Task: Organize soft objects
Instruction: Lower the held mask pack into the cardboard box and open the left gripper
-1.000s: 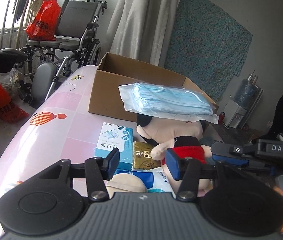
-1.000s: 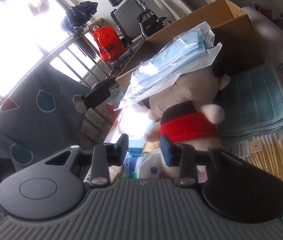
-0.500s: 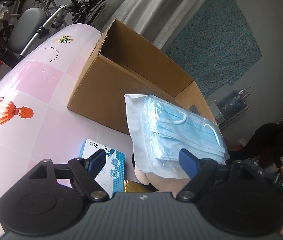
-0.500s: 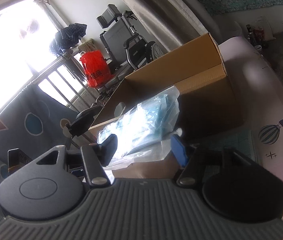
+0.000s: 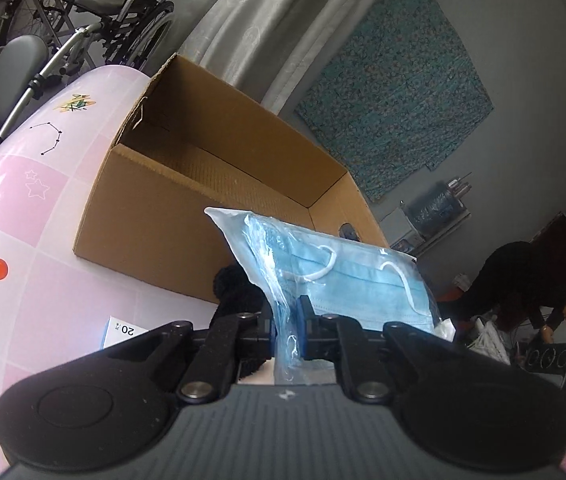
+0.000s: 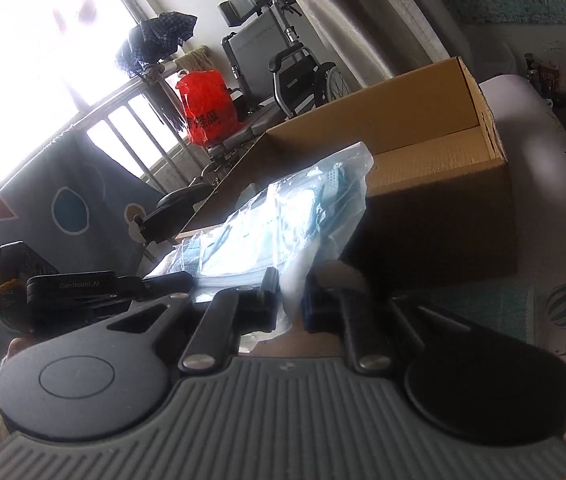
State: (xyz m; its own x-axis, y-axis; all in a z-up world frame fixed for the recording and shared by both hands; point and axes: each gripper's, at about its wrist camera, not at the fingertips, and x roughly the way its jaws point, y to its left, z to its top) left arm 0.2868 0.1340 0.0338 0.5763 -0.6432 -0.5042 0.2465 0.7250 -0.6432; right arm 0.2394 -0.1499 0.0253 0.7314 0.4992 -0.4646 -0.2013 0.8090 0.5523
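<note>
A clear plastic pack of blue face masks (image 5: 363, 280) hangs in front of the open cardboard box (image 5: 155, 216) on the pink table. In the left wrist view my left gripper (image 5: 285, 332) is closing, its blue pads pinching the pack's near plastic edge. In the right wrist view my right gripper (image 6: 291, 300) is also closing, its pads pressing another edge of the same mask pack (image 6: 283, 224), with the cardboard box (image 6: 443, 216) just behind. A plush toy's black hair (image 5: 239, 284) shows under the pack.
A small blue carton (image 5: 123, 330) lies on the table at the lower left. A teal towel (image 6: 483, 300) lies in front of the box. A wheelchair (image 6: 283, 72) and a red bag (image 6: 207, 108) stand beyond the table. A person (image 5: 523, 280) bends down at the far right.
Both grippers moved in over the plush toy toward the mask pack, stood wide open around its edges, and have now clamped down on the plastic.
</note>
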